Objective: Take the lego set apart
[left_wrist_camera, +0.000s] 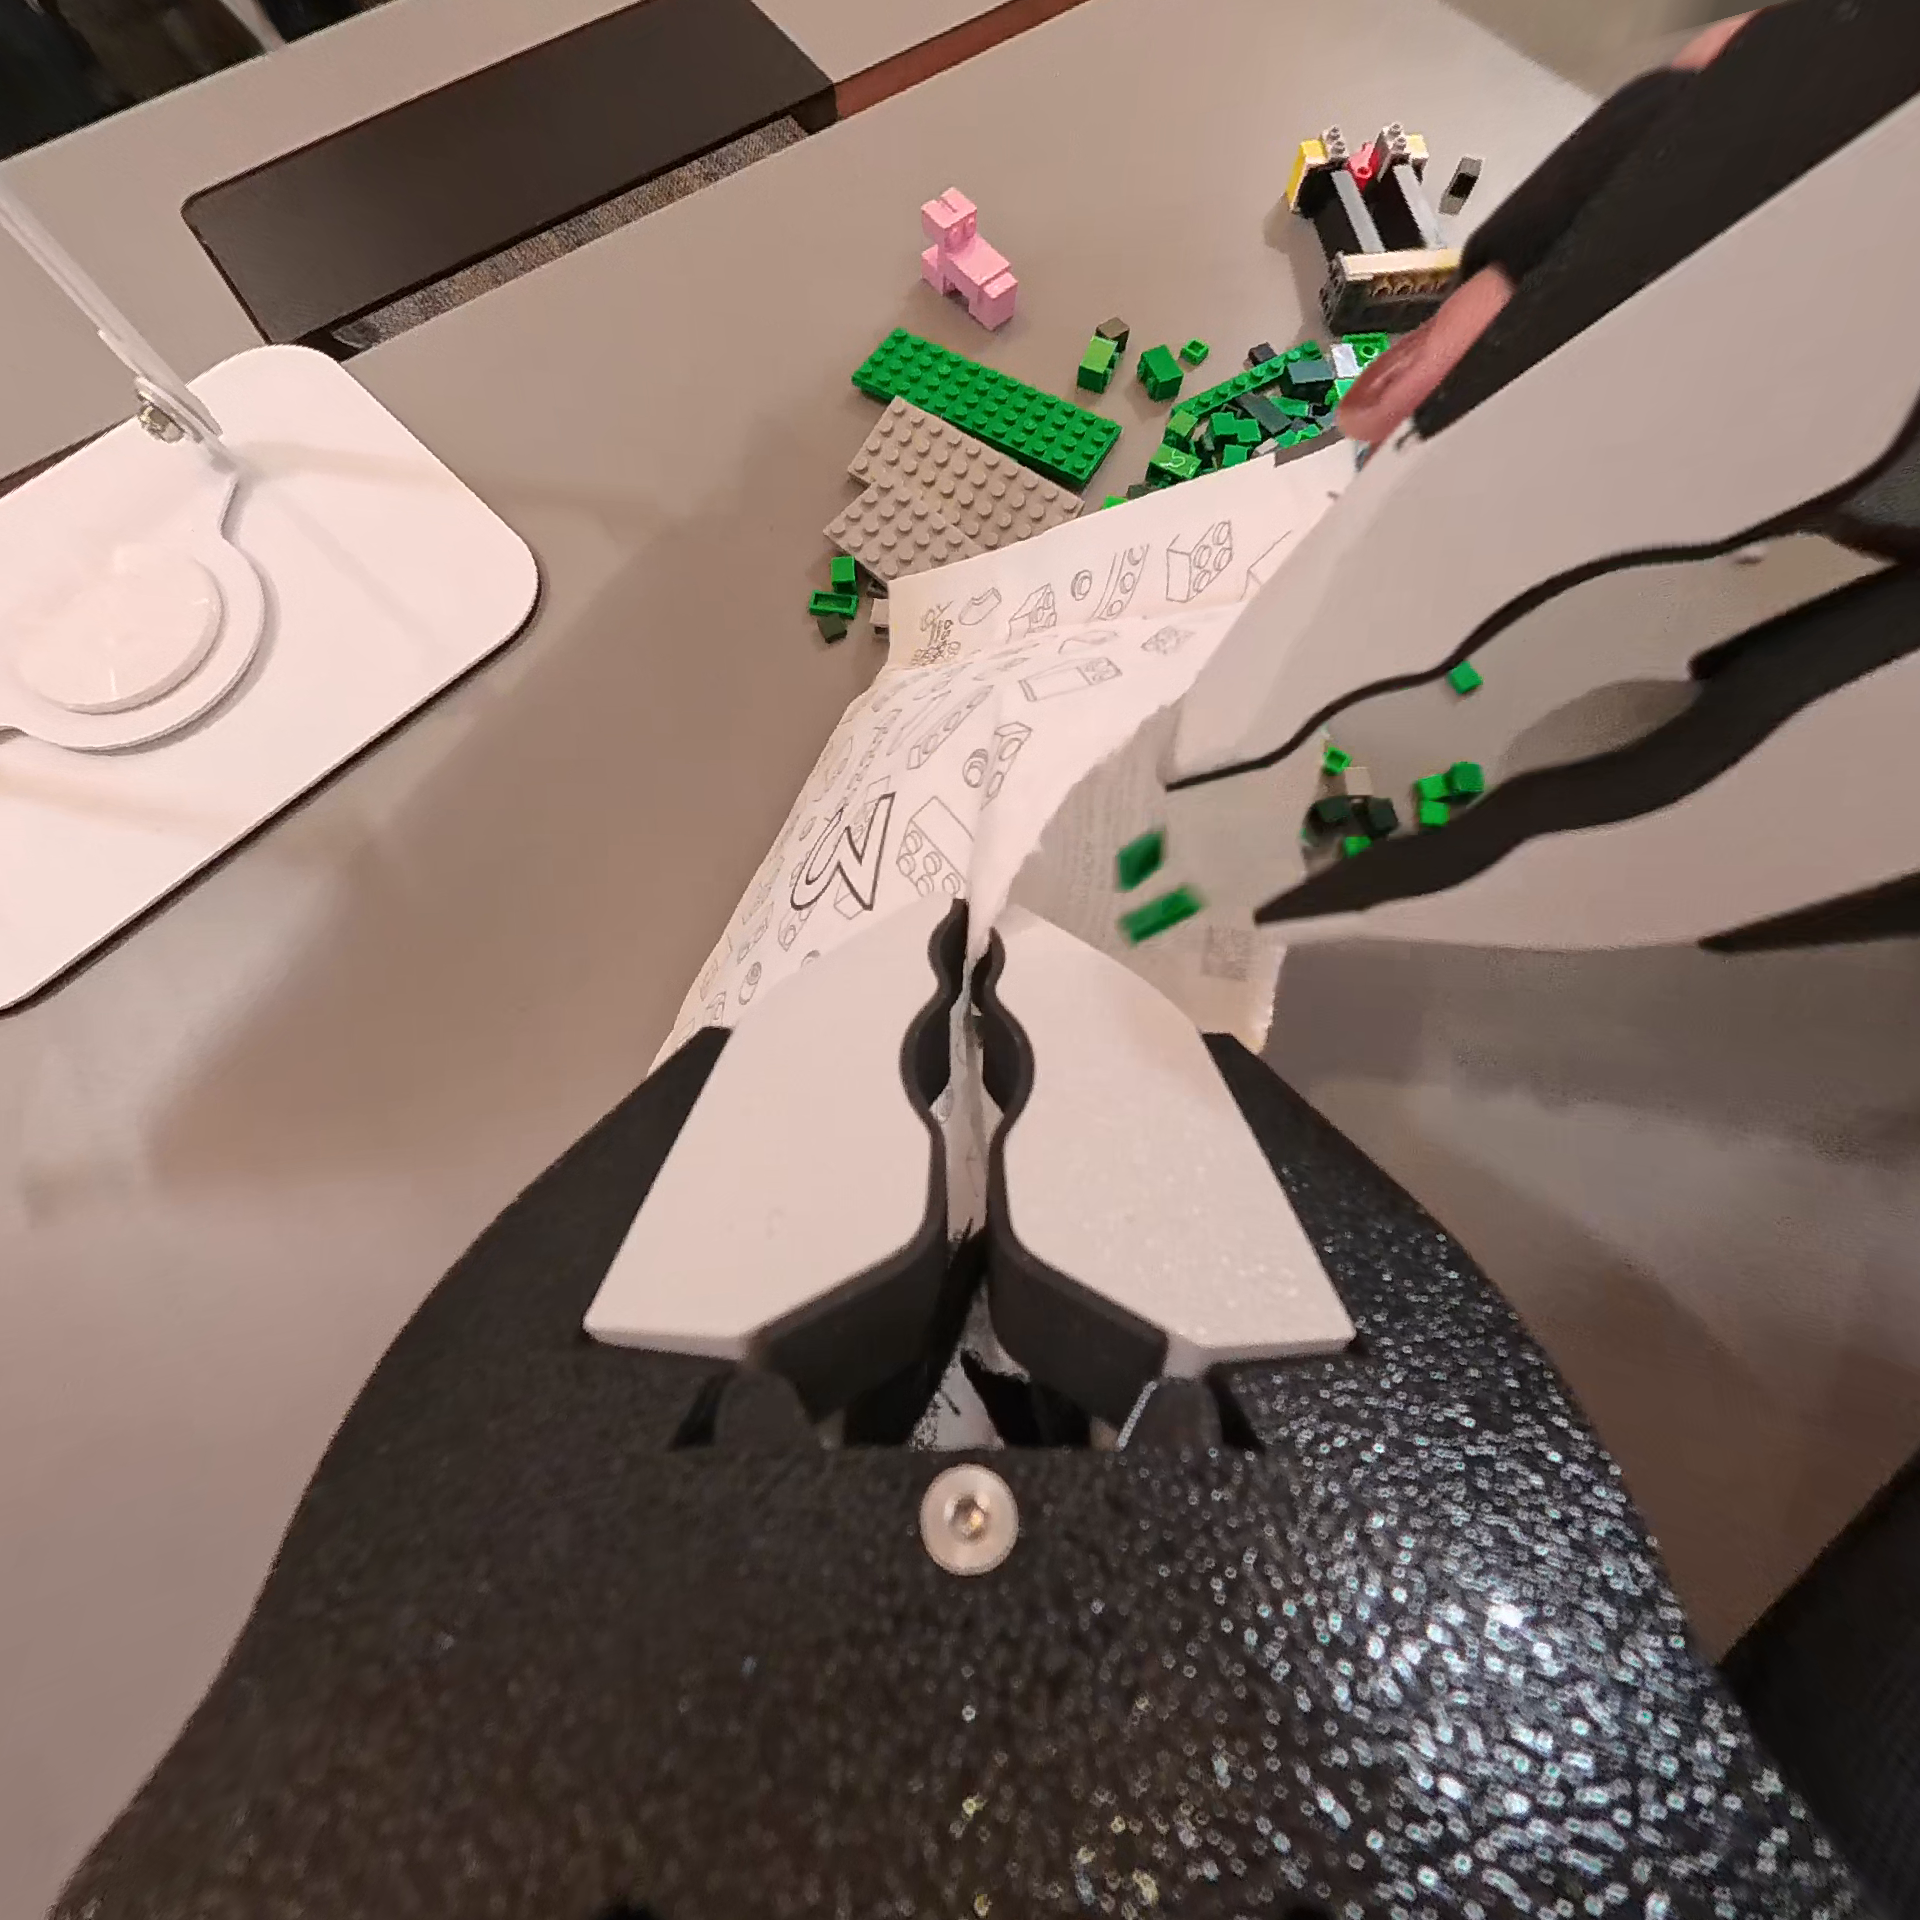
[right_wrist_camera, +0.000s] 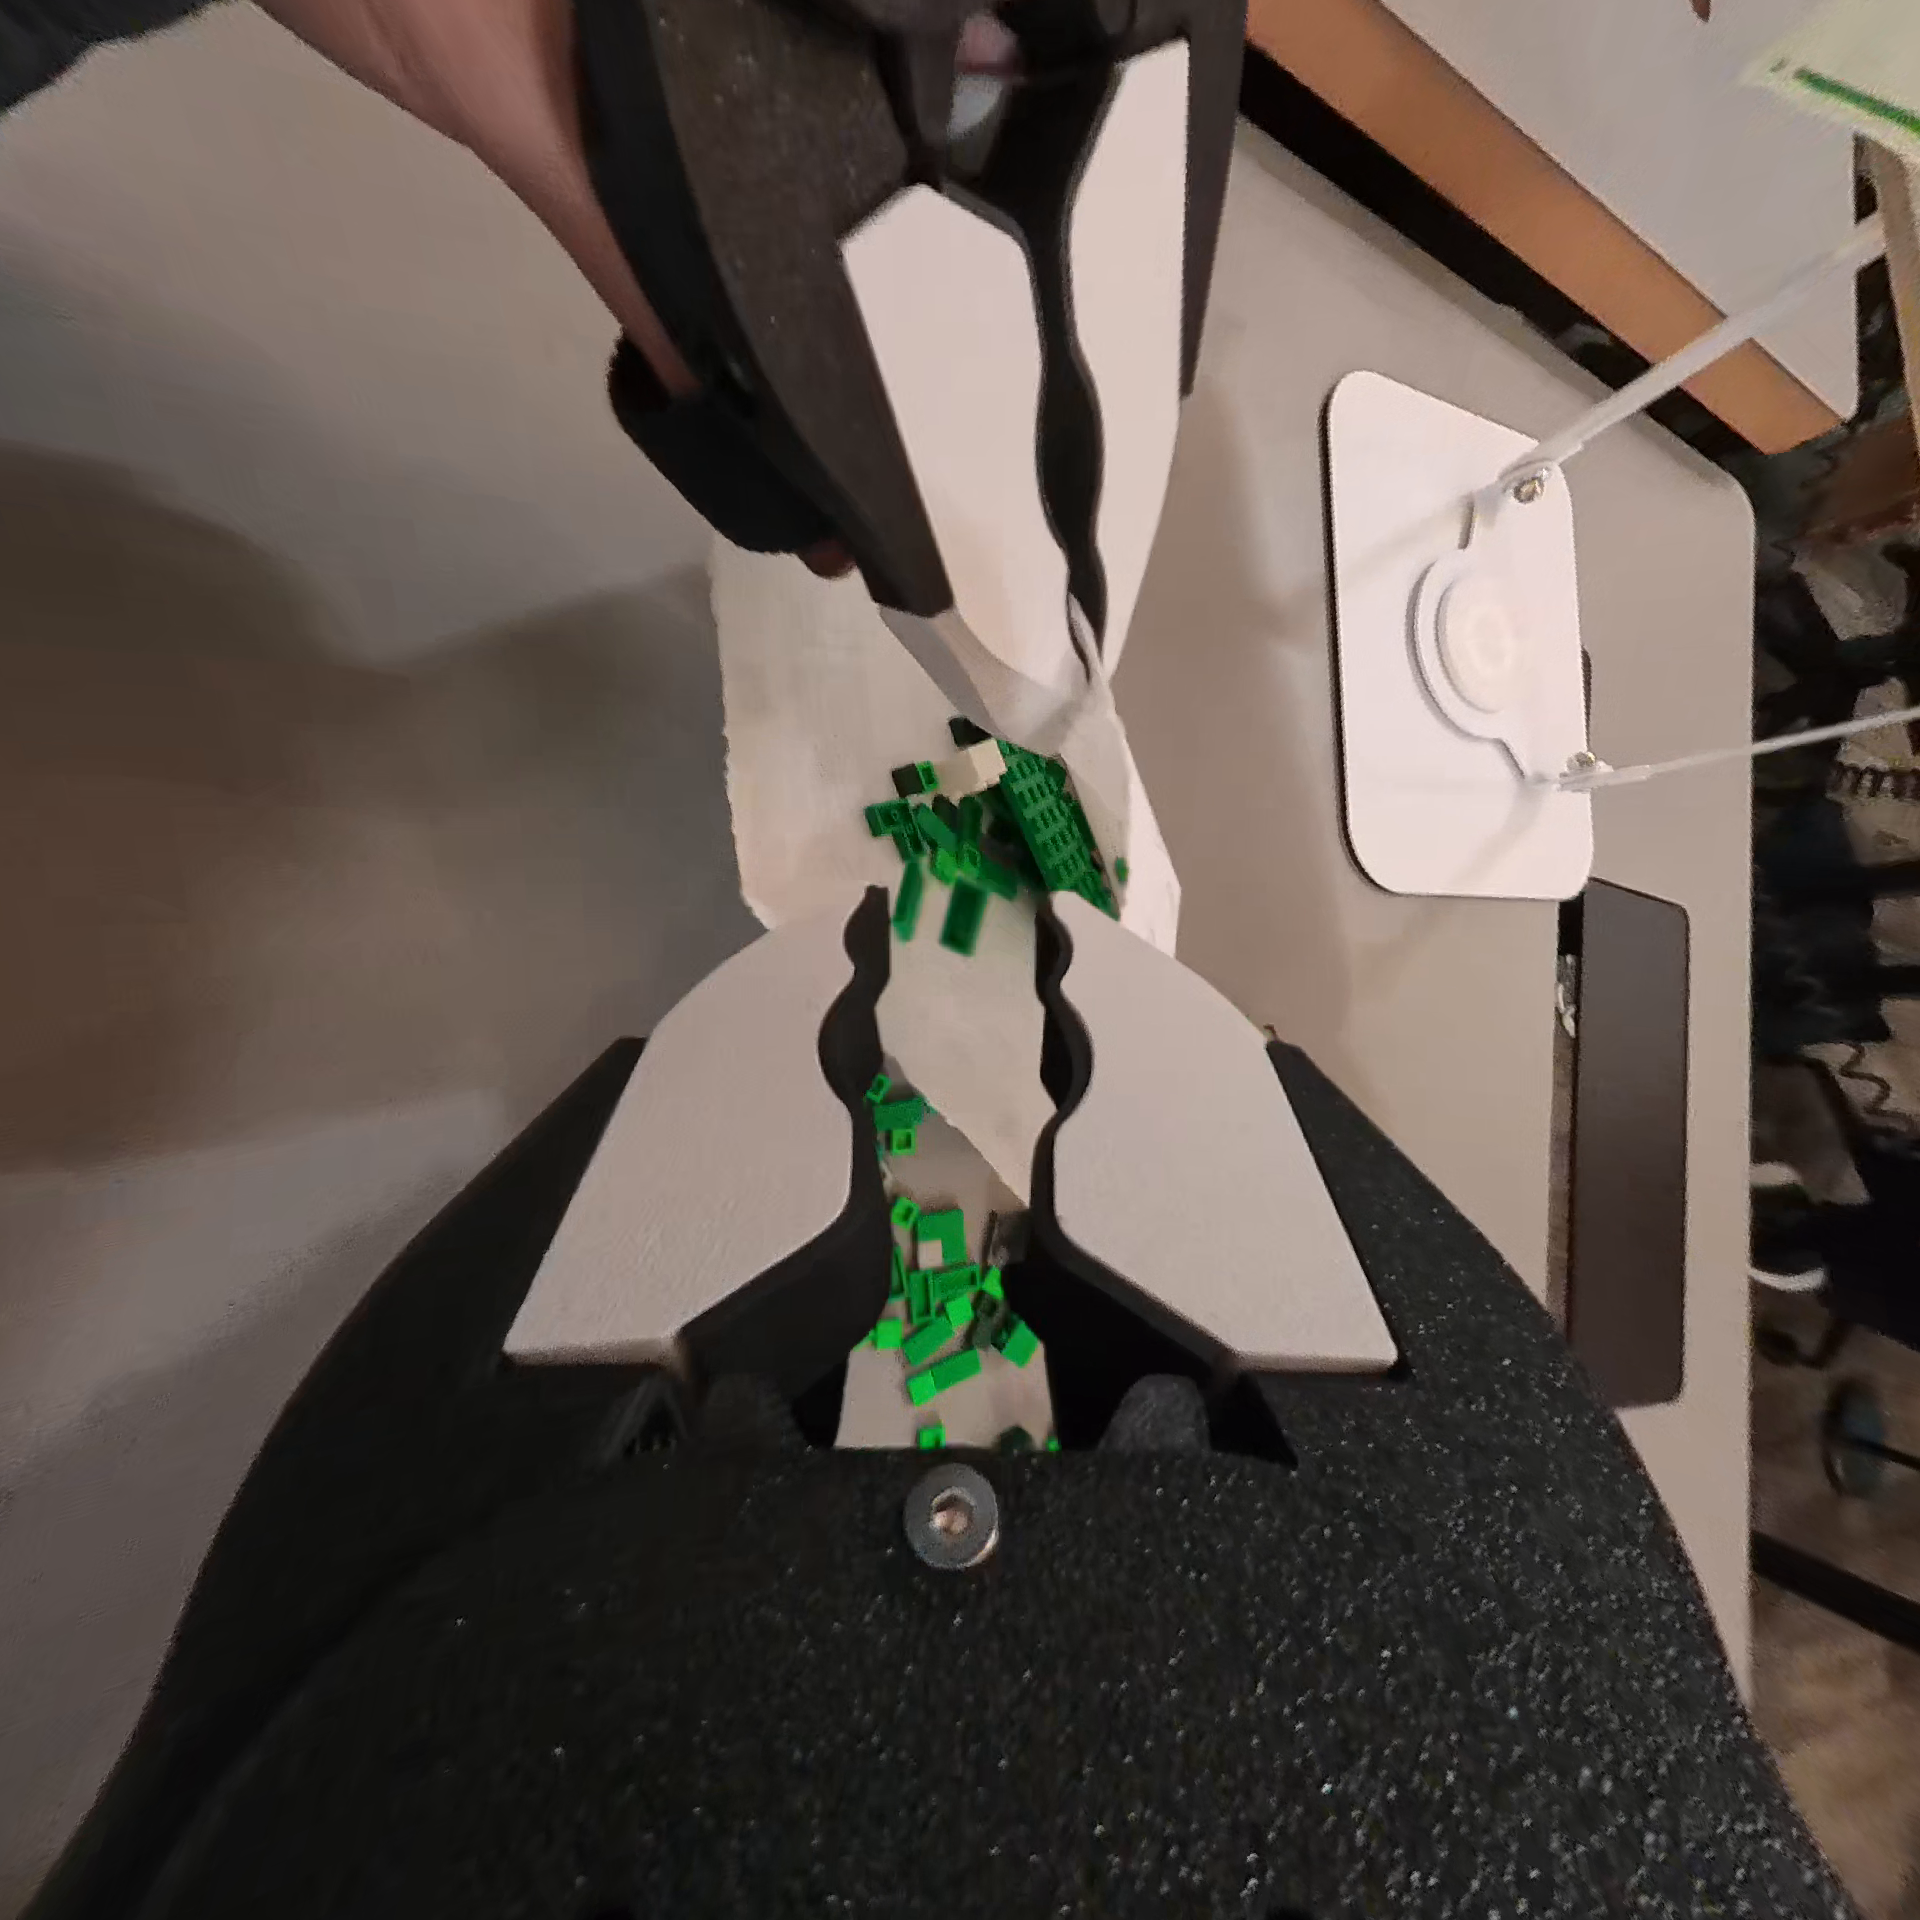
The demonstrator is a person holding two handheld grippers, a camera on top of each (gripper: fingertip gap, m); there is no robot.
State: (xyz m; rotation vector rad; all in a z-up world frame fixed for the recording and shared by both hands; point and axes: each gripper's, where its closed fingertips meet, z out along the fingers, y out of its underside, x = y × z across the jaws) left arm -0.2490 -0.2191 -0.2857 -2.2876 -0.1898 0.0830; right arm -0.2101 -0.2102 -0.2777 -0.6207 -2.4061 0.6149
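Jaws of left gripper (left_wrist_camera: 971, 925) pinch paper bag (left_wrist_camera: 935, 790) edge beside green bricks (left_wrist_camera: 1247, 405).

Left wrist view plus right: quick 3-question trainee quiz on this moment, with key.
1. True or false: the left tongs are shut on the paper bag.
2. Which sits farthest from the left tongs? A) grey plates B) pink pig C) green plate
3. Fill in: the right tongs are ____, gripping nothing, with green bricks seen between them.

Key: 1 true; 2 B; 3 open
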